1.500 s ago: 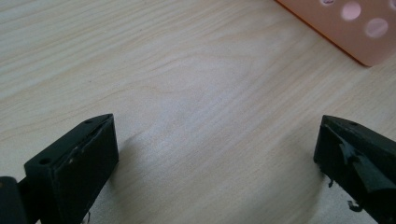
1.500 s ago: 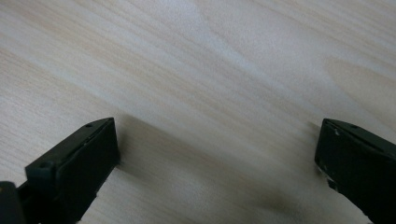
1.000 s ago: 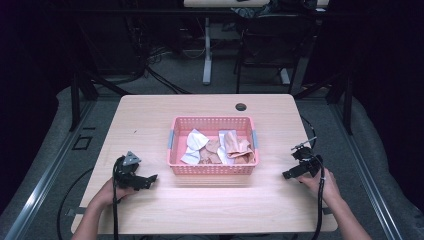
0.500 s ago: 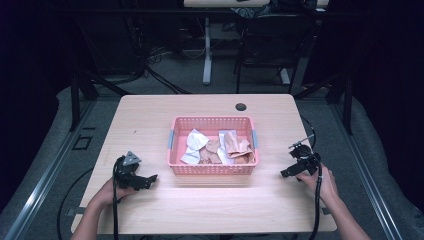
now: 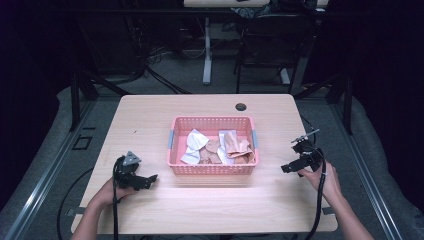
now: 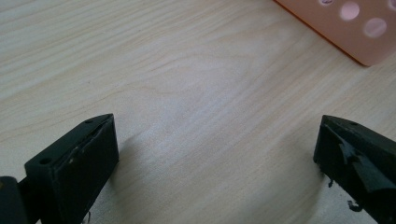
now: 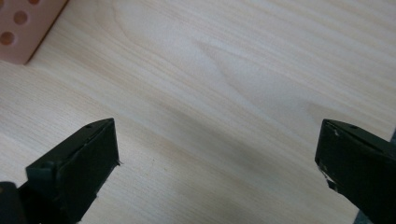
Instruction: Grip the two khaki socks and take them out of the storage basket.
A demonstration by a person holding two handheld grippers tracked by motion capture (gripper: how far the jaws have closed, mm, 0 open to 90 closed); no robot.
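Observation:
A pink plastic basket [image 5: 176,167] sits mid-table and holds several crumpled cloths, white [image 5: 194,146] and tan [image 5: 235,146]. My left gripper [image 5: 150,179] rests low over the wood at the front left, open, pointing toward the basket. My right gripper [image 5: 286,168] hovers at the right of the basket, open and empty. In the left gripper view the two black jaws stand wide apart over bare wood, with the basket's corner [image 6: 355,32] at the top right. In the right gripper view the jaws are also wide apart, the basket's corner [image 7: 23,32] at the top left.
The light wooden table [image 5: 215,210] has a round black cable hole [image 5: 241,106] near its far edge. Cables trail from both grippers off the front edge. Dark floor, table legs and chairs lie beyond the far edge.
My right gripper has shifted slightly left and forward, toward the basket. The left gripper has stayed where it was.

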